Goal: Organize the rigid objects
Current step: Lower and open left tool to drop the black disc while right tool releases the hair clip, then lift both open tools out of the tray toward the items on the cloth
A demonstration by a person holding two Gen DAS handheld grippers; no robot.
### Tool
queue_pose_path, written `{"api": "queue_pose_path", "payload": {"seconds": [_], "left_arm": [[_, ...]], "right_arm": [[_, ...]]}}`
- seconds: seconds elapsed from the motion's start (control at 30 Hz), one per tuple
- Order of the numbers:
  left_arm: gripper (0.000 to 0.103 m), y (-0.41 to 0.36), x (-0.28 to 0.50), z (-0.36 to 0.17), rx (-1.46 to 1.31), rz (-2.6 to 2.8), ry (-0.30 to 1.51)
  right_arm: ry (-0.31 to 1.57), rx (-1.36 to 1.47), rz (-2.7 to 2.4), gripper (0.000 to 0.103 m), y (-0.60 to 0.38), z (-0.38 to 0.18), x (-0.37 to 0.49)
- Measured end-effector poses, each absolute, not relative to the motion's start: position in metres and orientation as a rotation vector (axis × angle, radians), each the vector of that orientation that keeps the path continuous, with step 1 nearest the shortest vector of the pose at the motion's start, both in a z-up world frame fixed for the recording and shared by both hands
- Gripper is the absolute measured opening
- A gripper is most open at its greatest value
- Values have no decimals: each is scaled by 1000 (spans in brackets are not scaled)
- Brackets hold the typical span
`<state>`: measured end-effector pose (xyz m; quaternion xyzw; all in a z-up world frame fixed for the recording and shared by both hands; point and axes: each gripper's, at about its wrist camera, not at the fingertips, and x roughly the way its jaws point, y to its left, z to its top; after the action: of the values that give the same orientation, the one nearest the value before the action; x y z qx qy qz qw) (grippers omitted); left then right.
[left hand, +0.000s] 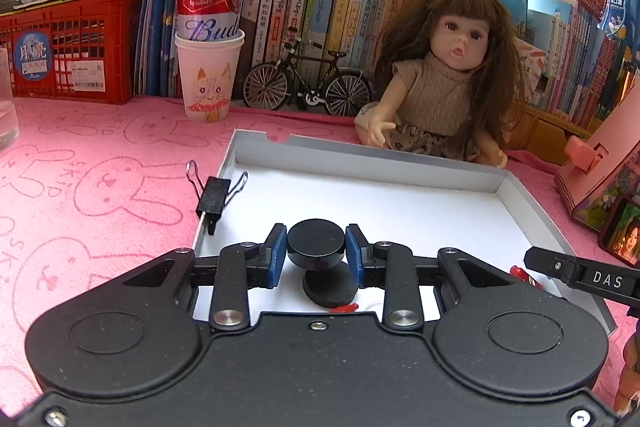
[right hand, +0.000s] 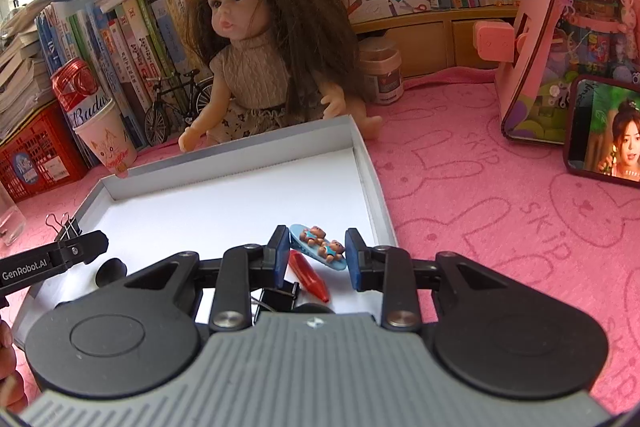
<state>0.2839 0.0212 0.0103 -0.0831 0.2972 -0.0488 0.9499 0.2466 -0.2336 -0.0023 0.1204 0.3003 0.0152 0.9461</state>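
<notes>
A shallow white box lid [left hand: 360,151] lies on the pink cloth; it also shows in the right wrist view [right hand: 360,155]. My left gripper [left hand: 316,253] holds a black spool-shaped knob [left hand: 316,241] between its blue pads, just above the tray floor. My right gripper [right hand: 316,253] hovers over a blue bear hair clip [right hand: 320,247] in the tray, jaws apart on either side of it. A red crayon-like piece [right hand: 310,277] and a black binder clip [right hand: 280,299] lie beside it. Another binder clip [left hand: 214,197] is clipped on the tray's left wall.
A doll [left hand: 440,87] sits behind the tray. A paper cup with a red can [left hand: 208,75], a toy bicycle [left hand: 308,83], red crates [left hand: 68,47] and books line the back. A pink toy house [right hand: 560,27] and phone [right hand: 604,131] stand right.
</notes>
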Motion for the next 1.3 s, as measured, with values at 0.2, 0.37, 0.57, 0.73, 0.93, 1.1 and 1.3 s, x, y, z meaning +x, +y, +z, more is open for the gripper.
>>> {"api": "queue_pose_path", "payload": {"seconds": [0.2,0.37,0.57,0.73,0.93,1.1,1.3], "left_arm": [[30,17,281,7,-170,-101,617],[47,16,273,11,-173,-108,599],[67,16,259,22,-192,-127,571],[75,14,244,31,-152,-132,564],[78,13,220,40,-139,-165,554],[79,10,197,49,-114,-202,534],[81,6,170,54,-90,-243,526]], "right_arm": [[600,261,35,38,-232,-3,245],[570,252,47,57,-231,0,236],[535,245,69,67,-230,9,223],[517,244,99,73,-232,18,209],[495,220,132,79,-229,25,188],[487,169,157,82,-222,27,171],[492,149,190,85,-218,29,152]]}}
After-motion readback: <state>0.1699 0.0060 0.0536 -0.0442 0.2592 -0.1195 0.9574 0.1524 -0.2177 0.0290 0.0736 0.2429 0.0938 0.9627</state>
